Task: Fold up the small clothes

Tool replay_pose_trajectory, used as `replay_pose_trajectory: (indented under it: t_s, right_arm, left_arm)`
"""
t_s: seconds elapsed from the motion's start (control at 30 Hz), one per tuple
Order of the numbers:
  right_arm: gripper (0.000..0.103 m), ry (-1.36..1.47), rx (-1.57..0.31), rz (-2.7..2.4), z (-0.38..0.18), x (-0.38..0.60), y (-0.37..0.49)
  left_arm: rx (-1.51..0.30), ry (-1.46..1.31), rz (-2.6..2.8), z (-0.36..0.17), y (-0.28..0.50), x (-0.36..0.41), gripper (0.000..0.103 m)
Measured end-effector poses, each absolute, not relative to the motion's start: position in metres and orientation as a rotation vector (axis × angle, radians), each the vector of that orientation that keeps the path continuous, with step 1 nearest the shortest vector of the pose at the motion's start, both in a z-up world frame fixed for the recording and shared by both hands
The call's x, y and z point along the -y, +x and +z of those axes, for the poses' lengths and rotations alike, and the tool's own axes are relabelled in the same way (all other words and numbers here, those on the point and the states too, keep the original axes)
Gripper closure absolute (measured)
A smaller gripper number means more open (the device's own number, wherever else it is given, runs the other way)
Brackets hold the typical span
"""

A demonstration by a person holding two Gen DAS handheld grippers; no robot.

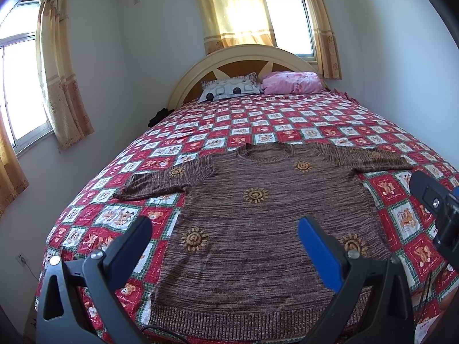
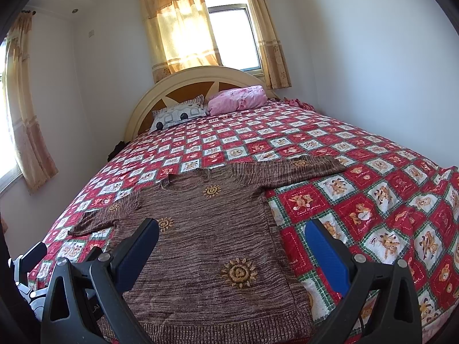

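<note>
Spread flat on the bed (image 1: 301,123), brown sweater (image 1: 252,229), hem nearest and collar toward the headboard, long axis straight ahead of both; left claw (image 1: 223,246) agape over hem middle, right claw (image 2: 232,255) agape nearer right edge, neither touching.

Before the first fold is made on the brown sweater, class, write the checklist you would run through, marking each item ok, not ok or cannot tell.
1. Sweater lies flat, front up, on the bedspread: ok.
2. Both sleeves spread out to the sides: ok.
3. Left gripper open and holding nothing: ok.
4. Right gripper open and holding nothing: ok.
5. Nothing lying on top of the sweater: ok.
6. Hem lies straight along the near edge: cannot tell, the grippers cover part of it.
</note>
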State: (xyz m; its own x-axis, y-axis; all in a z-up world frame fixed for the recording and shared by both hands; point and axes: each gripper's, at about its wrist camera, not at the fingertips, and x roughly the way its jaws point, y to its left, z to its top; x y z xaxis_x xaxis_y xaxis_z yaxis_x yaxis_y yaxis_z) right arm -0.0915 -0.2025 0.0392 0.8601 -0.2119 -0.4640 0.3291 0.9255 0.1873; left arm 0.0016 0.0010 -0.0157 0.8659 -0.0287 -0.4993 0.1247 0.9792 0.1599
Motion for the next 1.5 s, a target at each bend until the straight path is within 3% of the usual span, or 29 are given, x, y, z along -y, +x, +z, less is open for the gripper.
replay_pose_trajectory:
  t_s: [0.73, 1.27, 1.33, 1.4, 1.5]
  right_arm:
    - [0.001, 0.321, -0.505, -0.325, 0.022, 0.232, -0.073]
    - [0.002, 0.439, -0.479, -0.613, 0.016, 0.421, -0.022]
    - [0.008, 0.443, -0.504, -0.619, 0.013, 0.447, -0.001]
    - [0.025, 0.457, -0.534, -0.603, 0.008, 0.468, 0.017]
    - [0.027, 0.492, -0.591, -0.599, -0.006, 0.501, 0.051]
  left_arm:
    - [-0.565, 0.186, -0.076, -0.033, 0.036, -0.001, 0.0]
    - [-0.616, 0.119, -0.169, -0.037, 0.159, 0.003, 0.0]
    - [-0.626, 0.116, -0.16, -0.047, 0.174, 0.006, 0.0]
    - [-0.647, 0.113, -0.15, -0.058, 0.188, 0.007, 0.0]
    - [-0.693, 0.112, -0.127, -0.079, 0.209, 0.01, 0.0]
